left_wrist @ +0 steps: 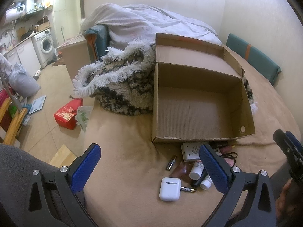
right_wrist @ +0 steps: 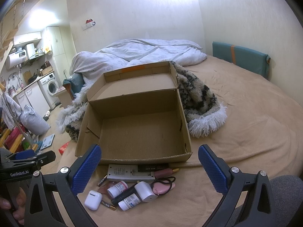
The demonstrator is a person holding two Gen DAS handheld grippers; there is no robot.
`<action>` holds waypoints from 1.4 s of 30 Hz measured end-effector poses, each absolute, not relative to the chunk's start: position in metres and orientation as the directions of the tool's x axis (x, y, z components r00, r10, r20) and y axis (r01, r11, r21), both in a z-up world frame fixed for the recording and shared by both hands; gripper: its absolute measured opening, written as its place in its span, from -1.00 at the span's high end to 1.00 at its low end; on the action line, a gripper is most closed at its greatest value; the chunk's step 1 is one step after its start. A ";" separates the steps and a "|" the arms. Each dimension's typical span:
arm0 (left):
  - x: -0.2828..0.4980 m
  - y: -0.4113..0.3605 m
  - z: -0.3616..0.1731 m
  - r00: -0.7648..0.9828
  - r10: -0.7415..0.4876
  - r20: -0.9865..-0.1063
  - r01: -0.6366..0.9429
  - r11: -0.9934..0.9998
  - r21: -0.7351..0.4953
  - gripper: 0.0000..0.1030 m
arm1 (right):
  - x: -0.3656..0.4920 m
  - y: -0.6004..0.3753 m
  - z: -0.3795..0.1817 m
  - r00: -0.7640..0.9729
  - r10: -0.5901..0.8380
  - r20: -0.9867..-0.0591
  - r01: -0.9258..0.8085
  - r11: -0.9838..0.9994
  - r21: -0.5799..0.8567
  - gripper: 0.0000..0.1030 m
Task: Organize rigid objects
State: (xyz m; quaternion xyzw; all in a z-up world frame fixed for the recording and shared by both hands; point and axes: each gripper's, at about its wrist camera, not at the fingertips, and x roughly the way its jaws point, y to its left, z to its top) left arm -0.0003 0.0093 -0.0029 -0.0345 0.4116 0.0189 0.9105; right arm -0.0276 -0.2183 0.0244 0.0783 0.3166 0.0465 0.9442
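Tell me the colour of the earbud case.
White; the earbud case shows best in the left wrist view.

Both wrist cameras look forward and down over the bed toward the open cardboard box (left_wrist: pixel 200 102) (right_wrist: pixel 136 124) from near. The left view stands further left, probably slightly lower. Both share the earbuds case (left_wrist: pixel 169 188) (right_wrist: pixel 92 200).

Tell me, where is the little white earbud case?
The white earbud case lies on the tan bedsheet, at the left end of the pile of small things in front of the open cardboard box, beside a battery.
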 end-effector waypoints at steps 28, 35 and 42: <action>0.000 0.009 -0.003 0.659 0.005 -0.752 -0.063 0.997 -0.048 -1.00 | -0.026 -0.218 0.027 0.796 0.141 -0.588 -0.040 0.983 0.182 -1.00; 0.000 0.009 -0.004 0.659 0.005 -0.752 -0.063 0.997 -0.048 -1.00 | -0.027 -0.218 0.027 0.797 0.140 -0.587 -0.040 0.983 0.181 -1.00; 0.000 0.009 -0.005 0.656 0.005 -0.754 -0.063 0.997 -0.048 -1.00 | -0.027 -0.218 0.027 0.796 0.141 -0.588 -0.040 0.983 0.181 -1.00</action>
